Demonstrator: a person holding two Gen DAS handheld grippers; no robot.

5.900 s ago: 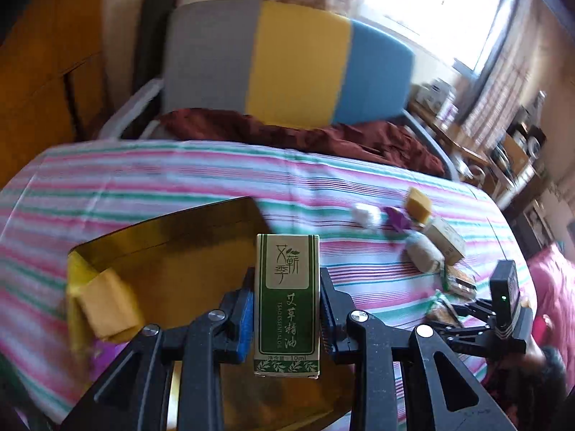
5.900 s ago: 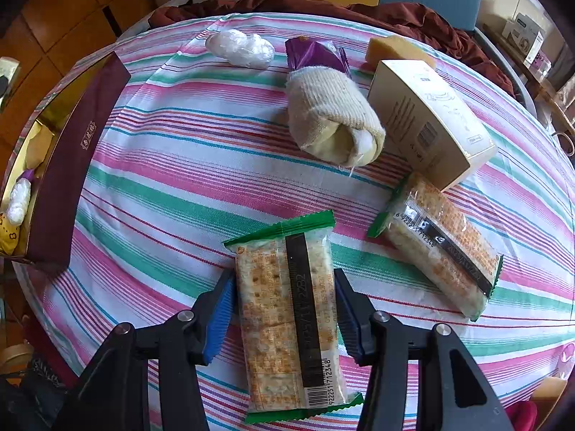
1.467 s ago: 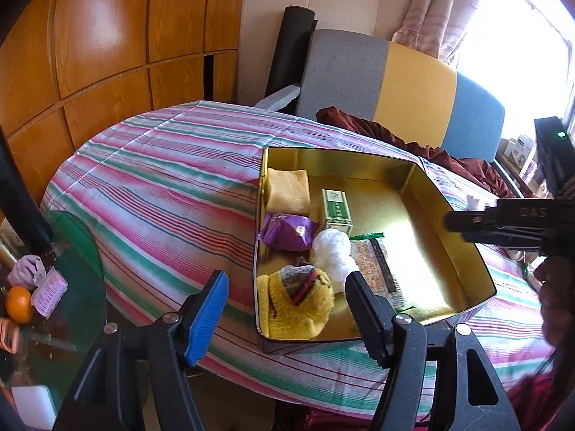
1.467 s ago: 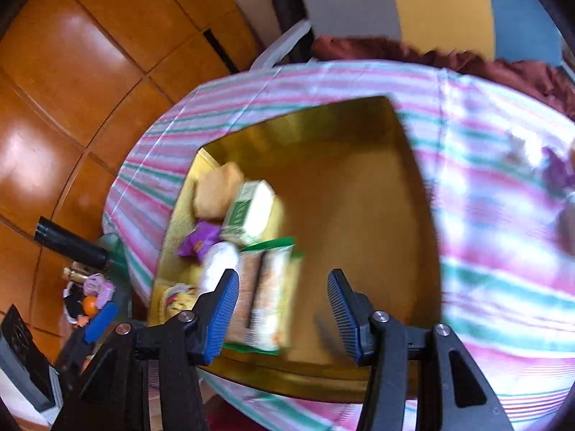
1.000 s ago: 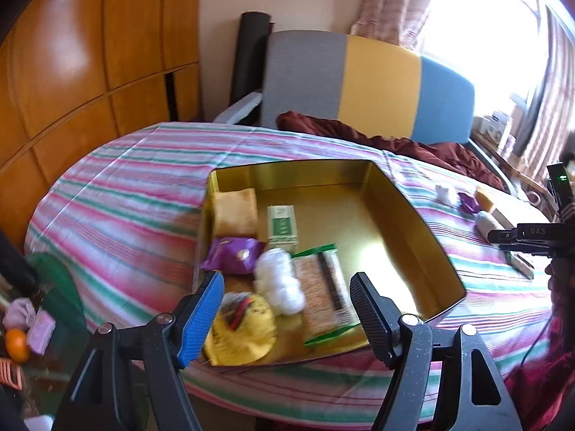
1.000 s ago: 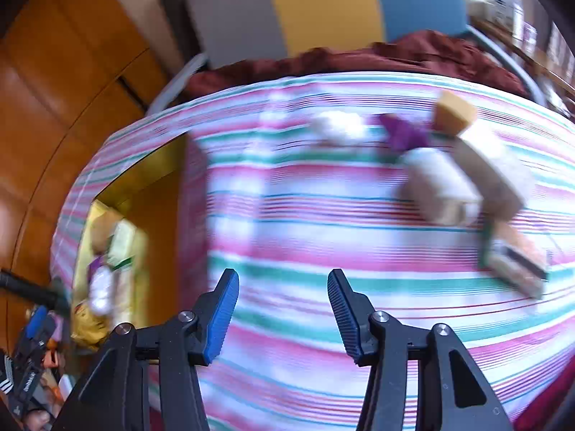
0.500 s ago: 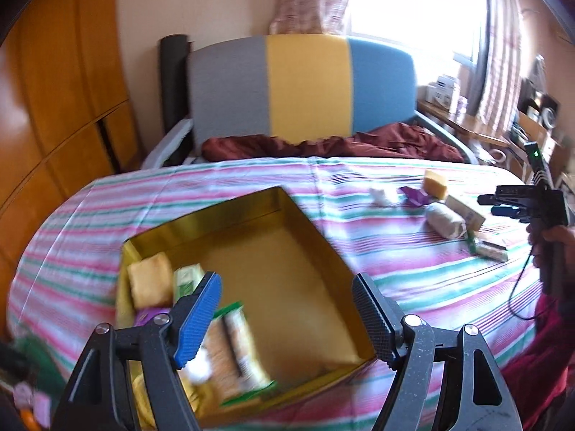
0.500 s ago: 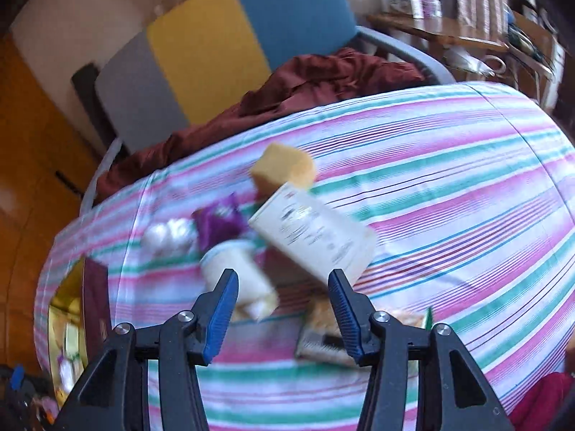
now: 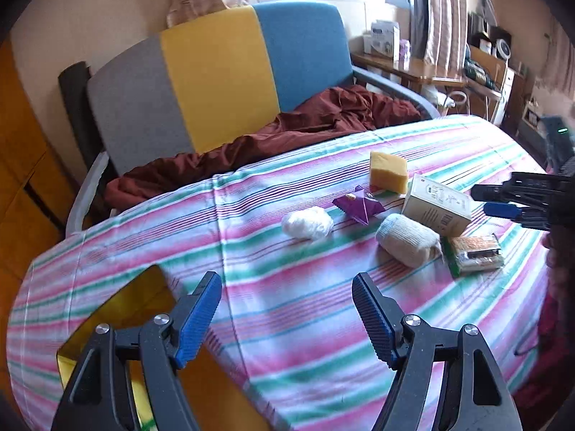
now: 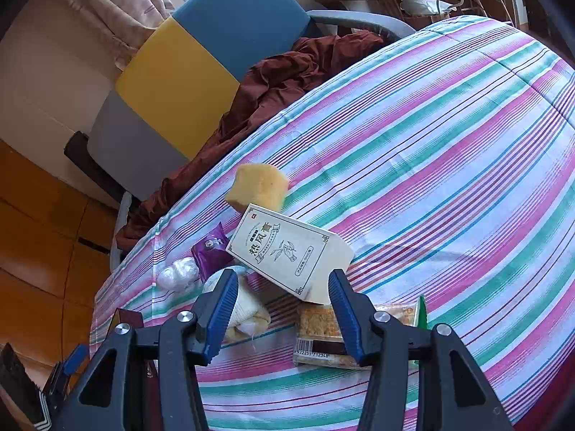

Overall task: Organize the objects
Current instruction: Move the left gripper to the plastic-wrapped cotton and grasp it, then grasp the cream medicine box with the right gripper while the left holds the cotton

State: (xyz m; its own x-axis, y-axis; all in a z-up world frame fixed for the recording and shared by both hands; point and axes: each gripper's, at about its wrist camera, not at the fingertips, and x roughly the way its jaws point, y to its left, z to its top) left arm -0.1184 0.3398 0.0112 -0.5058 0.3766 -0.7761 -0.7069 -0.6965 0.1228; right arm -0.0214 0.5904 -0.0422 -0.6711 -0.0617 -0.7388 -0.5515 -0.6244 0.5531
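The right gripper [image 10: 284, 305] is held empty with its jaws wide apart above the cracker packet [image 10: 354, 336] and the cream medicine carton [image 10: 287, 253], which lies at 12 o'clock from its tips; the left gripper [image 9: 287, 318] is likewise spread and empty, with the gold tin [image 9: 143, 309] at its 8 o'clock. The carton is judged light, stiff and crushable, best taken across its narrow flat sides. The yellow sponge [image 10: 258, 186], rolled white sock [image 9: 408, 239] and cotton ball [image 9: 307, 222] look soft and yielding, while the purple sachet [image 9: 359, 206] looks glossy and slippery.
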